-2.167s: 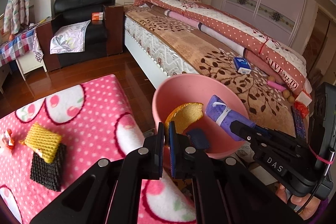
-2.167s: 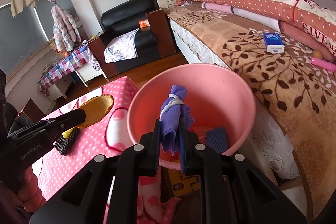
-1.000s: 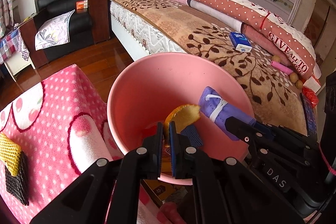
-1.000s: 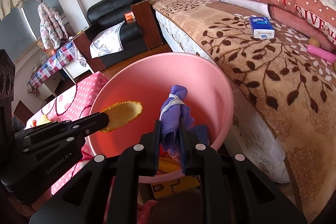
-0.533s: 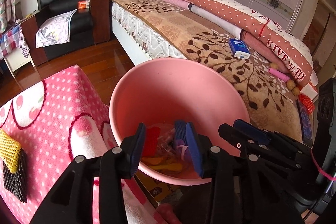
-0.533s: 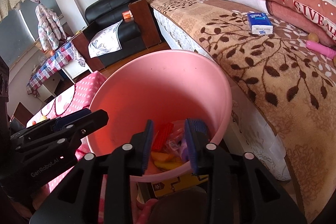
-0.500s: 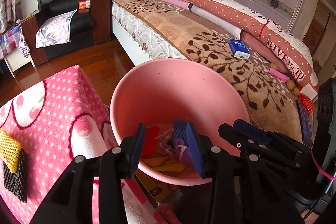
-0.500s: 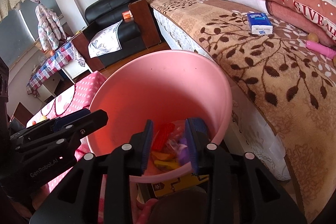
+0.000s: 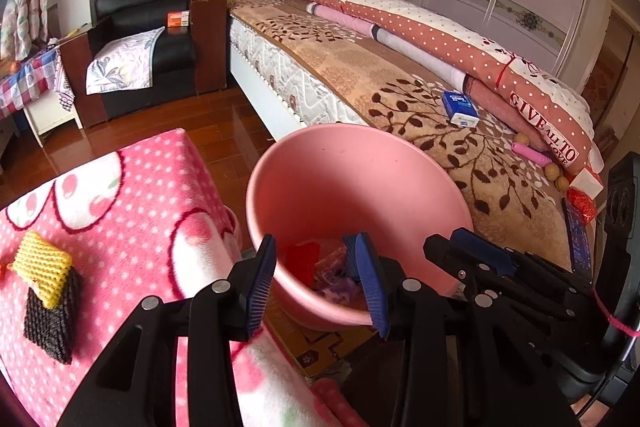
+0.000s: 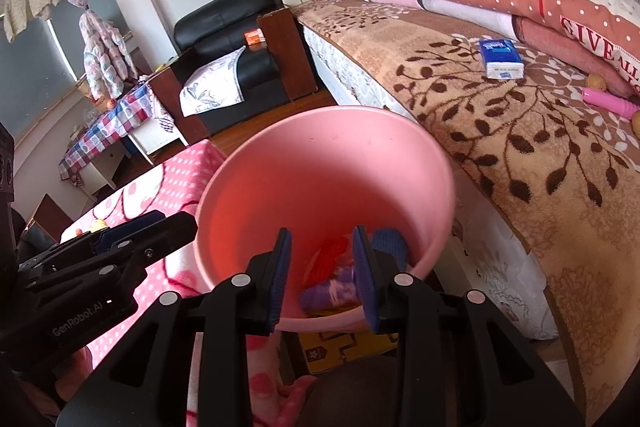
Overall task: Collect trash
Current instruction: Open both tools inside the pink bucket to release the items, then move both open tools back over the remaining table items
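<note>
Pink dotted blanket (image 9: 132,227) carrying a yellow sponge (image 9: 40,263) at left; pink bucket (image 9: 360,179) between it and the bed (image 9: 400,87), holding red, purple and blue trash (image 10: 332,291). Left gripper (image 9: 316,275) and right gripper (image 10: 322,275): jaws just opened, empty.

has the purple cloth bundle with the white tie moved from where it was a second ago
Yes. It has left the right gripper, whose jaws have just been opening, and now lies at the bottom of the pink plastic bucket, purple cloth bundle below the rim.
</note>
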{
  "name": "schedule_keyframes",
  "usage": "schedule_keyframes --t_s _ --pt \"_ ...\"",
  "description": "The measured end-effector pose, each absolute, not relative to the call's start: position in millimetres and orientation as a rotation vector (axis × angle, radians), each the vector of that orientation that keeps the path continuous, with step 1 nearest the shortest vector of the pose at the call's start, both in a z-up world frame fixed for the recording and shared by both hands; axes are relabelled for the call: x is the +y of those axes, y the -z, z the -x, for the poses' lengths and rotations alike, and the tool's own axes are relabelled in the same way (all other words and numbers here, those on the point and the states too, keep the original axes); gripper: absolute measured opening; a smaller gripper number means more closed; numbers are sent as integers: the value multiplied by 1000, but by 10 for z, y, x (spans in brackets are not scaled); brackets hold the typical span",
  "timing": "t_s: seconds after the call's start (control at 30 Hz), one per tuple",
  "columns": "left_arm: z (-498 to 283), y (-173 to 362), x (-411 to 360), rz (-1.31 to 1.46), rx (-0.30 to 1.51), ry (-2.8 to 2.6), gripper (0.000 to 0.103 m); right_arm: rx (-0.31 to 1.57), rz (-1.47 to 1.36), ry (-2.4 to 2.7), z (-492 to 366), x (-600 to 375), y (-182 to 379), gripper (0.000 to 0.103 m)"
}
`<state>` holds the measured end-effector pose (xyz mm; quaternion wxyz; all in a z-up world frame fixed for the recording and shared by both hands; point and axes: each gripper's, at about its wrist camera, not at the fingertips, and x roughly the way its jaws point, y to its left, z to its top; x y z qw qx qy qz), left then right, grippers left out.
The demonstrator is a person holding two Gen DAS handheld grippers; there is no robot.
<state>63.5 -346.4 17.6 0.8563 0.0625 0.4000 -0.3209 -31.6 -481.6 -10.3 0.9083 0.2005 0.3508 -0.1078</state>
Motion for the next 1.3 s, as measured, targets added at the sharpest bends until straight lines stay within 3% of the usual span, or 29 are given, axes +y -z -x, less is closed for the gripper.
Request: schedule_keyframes --t_s 1.3 --pt "-651 -5 -1418 12 834 264 41 729 -239 -139 -51 -3131 -35 32"
